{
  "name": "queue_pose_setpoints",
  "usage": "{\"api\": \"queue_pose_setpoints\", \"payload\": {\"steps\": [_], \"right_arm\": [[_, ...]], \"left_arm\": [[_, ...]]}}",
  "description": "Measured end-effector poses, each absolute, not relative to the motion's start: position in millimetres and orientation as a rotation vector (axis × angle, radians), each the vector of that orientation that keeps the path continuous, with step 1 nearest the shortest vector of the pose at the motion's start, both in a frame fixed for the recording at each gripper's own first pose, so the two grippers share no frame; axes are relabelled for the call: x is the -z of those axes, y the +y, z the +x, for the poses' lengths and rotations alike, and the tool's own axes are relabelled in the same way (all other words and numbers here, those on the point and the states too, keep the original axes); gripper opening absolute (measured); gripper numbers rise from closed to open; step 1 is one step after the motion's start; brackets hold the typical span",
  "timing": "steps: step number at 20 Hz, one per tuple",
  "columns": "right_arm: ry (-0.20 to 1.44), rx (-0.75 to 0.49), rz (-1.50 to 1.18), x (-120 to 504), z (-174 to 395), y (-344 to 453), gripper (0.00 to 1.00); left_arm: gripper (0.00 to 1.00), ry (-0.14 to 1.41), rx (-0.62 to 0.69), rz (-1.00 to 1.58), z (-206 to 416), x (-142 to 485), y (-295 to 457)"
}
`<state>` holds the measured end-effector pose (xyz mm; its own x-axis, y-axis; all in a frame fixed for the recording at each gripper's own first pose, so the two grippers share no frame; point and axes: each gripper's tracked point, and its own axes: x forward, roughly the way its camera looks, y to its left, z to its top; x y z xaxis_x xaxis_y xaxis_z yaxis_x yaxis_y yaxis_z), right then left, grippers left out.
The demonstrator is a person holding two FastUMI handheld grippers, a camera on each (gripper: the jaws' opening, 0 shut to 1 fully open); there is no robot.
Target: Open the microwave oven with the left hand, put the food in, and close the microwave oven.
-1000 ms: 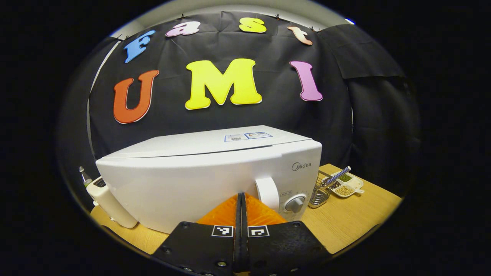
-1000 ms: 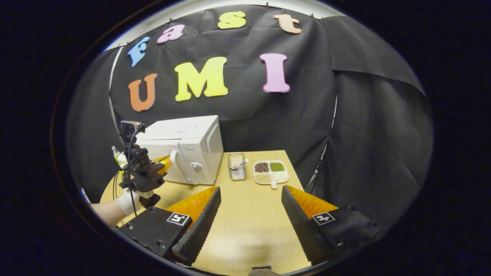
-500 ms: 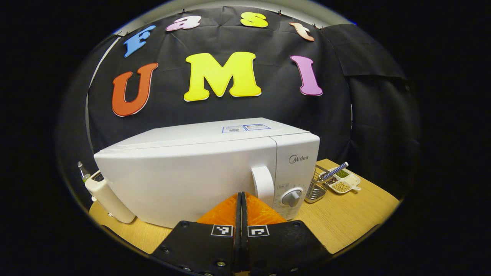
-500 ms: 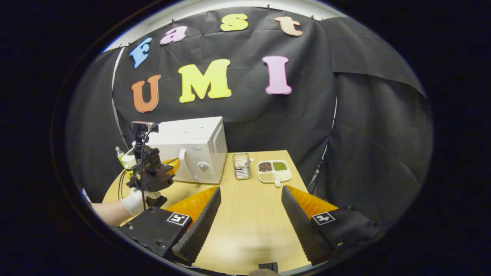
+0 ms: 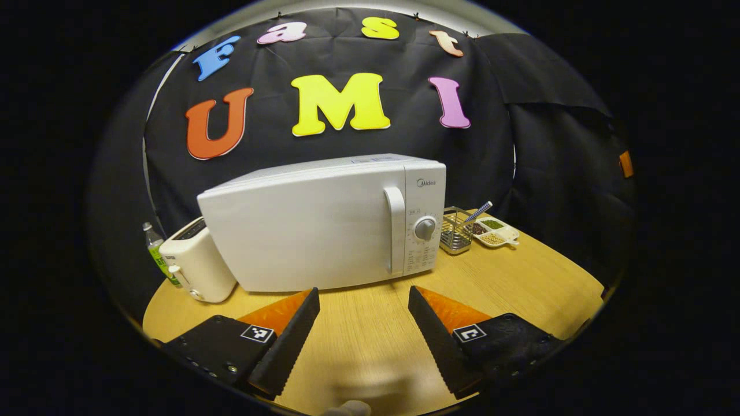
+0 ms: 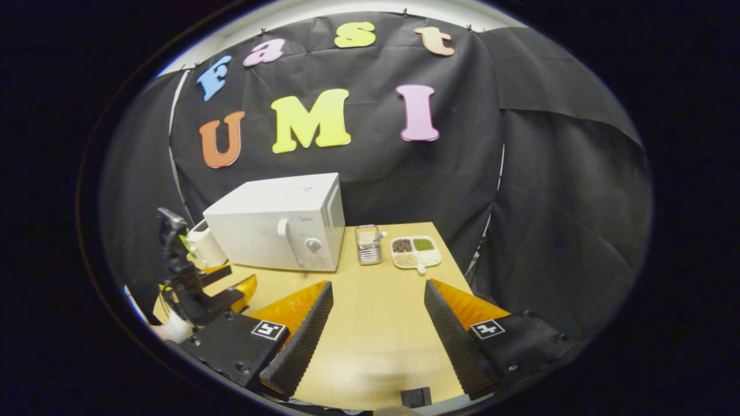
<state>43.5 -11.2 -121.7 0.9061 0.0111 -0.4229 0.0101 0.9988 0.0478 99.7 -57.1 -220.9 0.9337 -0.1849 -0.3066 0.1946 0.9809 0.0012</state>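
- My left gripper: jaws spread, empty, hovering above table, well short of microwave.
- Right gripper: open, empty.
- Door looks closed; handle untouched.
- Risk: approaching off-line from here, fingers could slip off handle or nudge the oven.

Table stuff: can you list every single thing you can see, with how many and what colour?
Microwave: one, white, door shut, back of table.
Toaster: one, cream, left of microwave.
Bottle: one, clear with green label, behind toaster.
Wire basket: one, silver, right of microwave, a utensil inside.
Tray: one, white, three sections of dark, green and tan grains, right of basket.
Table: one, light wood.
Left gripper: one, open, over the table before the microwave.
Right gripper: one, open, over the table.
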Motion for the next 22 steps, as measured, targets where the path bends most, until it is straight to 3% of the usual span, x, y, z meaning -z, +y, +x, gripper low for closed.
{"api": "queue_pose_setpoints", "payload": {"steps": [3, 4, 5, 6, 7, 8, 9, 10, 12, 19, 20, 21, 22], "right_arm": [[0.411, -0.023, 0.034, 116, 43, 15, 1.0], [0.399, -0.028, 0.025, 114, 43, 24, 0.92], [0.387, -0.037, 0.022, 111, 43, 33, 1.0], [0.374, -0.05, 0.028, 108, 41, 44, 1.0], [0.358, -0.057, 0.033, 103, 39, 54, 0.92], [0.339, -0.063, 0.032, 99, 38, 62, 1.0], [0.317, -0.069, 0.028, 93, 35, 69, 0.92], [0.296, -0.074, 0.023, 88, 34, 76, 1.0], [0.257, -0.076, 0.011, 78, 28, 86, 1.0], [0.125, -0.069, 0.004, 37, 12, 102, 1.0], [0.113, -0.065, 0.004, 34, 11, 102, 0.92], [0.105, -0.062, 0.005, 32, 10, 101, 0.92], [0.098, -0.06, 0.005, 29, 9, 102, 1.0]], "left_arm": [[0.96, 0.238, 0.15, 0.007, 58, 171, -26], [0.96, 0.219, 0.136, -0.004, 45, 155, -17], [0.96, 0.197, 0.118, -0.011, 32, 141, -6], [0.96, 0.176, 0.105, -0.011, 18, 126, 4], [0.96, 0.154, 0.088, -0.009, 6, 112, 14], [0.96, 0.132, 0.081, -0.005, -3, 97, 22], [0.96, 0.116, 0.078, -0.004, -12, 84, 27], [0.96, 0.098, 0.069, 0.0, -19, 70, 33], [0.96, 0.069, 0.055, -0.025, -28, 47, 43], [0.96, 0.041, -0.001, -0.019, -36, 19, 65], [0.96, 0.042, -0.01, -0.022, -34, 17, 70], [0.96, 0.037, -0.014, -0.027, -33, 16, 72], [0.96, 0.034, -0.018, -0.033, -33, 14, 72]]}}
